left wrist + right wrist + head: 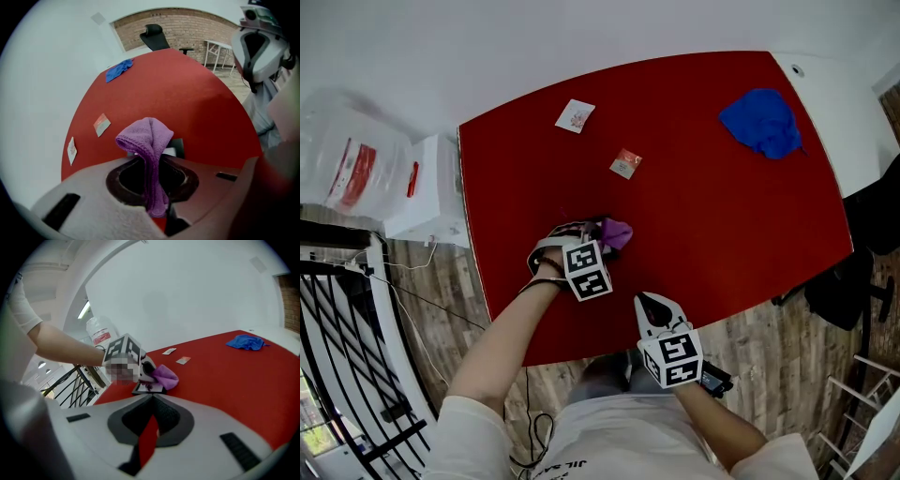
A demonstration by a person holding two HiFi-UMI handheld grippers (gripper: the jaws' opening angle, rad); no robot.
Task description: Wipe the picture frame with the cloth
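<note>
OK, left gripper point(154, 161) is clamping the purple cloth point(146, 136): jaws are closing tight on it, a folded bunch is sticking out past the tips and a tail is hanging back between them. The person's arm is reaching in from the bench's near edge, and the left gripper is hovering low over the near-left part of the red bench point(712, 216). The picture frame point(149, 389) is lying flat there, a dark border round a pale picture, right under the cloth bunch. In the right gripper view the cloth is looking like it's touching the frame's far side, but I can't confirm contact. In the left gripper view only a corner of the frame is showing behind the cloth, and in the head view the left gripper is covering most of it. Right gripper point(152, 399) is sitting idle: jaws are meeting at the tips with nothing between them. It is hanging over the bench's near edge, right of the left gripper and apart from it, pointing toward the frame. A blue cloth point(762, 122) is lying crumpled near the far right corner. Two small cards point(575, 115) are lying flat, one near the far left corner and one nearer the middle, both well apart from the frame.
</note>
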